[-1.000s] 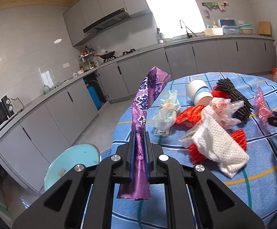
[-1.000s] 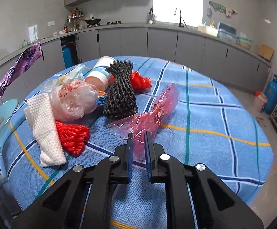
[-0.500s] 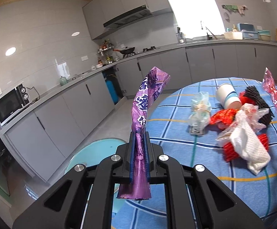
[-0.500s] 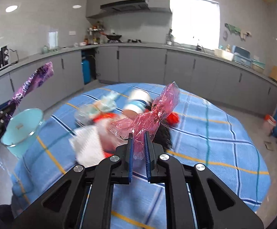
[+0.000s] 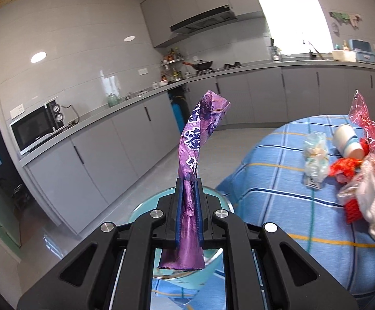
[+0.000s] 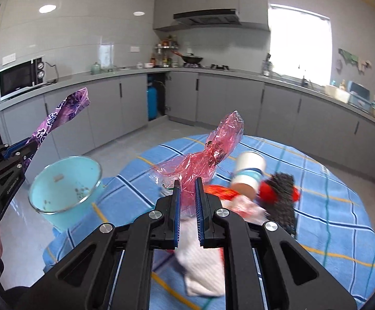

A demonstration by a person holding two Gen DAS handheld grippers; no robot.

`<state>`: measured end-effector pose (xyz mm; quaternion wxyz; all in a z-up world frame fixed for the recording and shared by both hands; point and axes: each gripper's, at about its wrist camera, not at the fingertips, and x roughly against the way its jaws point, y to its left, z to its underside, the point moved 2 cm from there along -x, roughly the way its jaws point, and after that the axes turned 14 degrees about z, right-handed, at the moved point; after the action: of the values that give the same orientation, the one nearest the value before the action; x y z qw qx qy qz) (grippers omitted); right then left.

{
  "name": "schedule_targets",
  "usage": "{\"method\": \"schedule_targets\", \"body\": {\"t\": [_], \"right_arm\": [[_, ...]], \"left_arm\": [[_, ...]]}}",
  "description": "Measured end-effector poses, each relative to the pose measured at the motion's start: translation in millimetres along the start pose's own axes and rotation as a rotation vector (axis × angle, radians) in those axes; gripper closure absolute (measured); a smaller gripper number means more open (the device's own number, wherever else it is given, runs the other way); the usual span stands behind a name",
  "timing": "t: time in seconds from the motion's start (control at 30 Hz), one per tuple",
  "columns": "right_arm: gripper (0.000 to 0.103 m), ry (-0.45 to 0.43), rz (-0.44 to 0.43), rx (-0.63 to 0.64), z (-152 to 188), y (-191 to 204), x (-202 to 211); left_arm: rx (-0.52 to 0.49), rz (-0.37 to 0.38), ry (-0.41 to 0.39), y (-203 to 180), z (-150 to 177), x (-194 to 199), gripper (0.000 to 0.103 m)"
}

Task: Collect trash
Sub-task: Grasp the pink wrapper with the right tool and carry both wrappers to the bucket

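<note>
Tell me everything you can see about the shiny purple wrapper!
The purple wrapper is a long, crinkly strip of glossy foil-like plastic with white and dark blue print that cannot be read here. The left gripper pinches it low down between its blue pads, so it sticks up and bends at the top, with a short flat end hanging below. Nothing else touches it. It is held in the air beside the table, above the light blue bin.
</note>
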<state>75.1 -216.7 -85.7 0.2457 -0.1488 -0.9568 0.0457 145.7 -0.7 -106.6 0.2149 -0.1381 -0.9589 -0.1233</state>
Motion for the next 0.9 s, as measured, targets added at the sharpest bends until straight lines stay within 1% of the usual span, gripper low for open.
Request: {"method": "schedule_targets", "body": {"t": [0.3, 0.63, 0.9], "right_arm": [[0.092, -0.025, -0.074, 0.032, -14.3, 33.4, -6.8], [0.092, -0.029, -0.151, 0.067, -21.4, 70.6, -17.0], [0.092, -0.024, -0.202, 0.089, -26.8, 92.6, -29.3]], "left_arm": [[0.03, -0.062, 0.013, 31.4, 2.9, -1.9, 0.094], [0.057, -0.148, 0.057, 70.0, 12.0, -9.6, 0.094], [0.079, -0.187, 0.092, 89.8, 20.4, -17.9, 0.094]]}}
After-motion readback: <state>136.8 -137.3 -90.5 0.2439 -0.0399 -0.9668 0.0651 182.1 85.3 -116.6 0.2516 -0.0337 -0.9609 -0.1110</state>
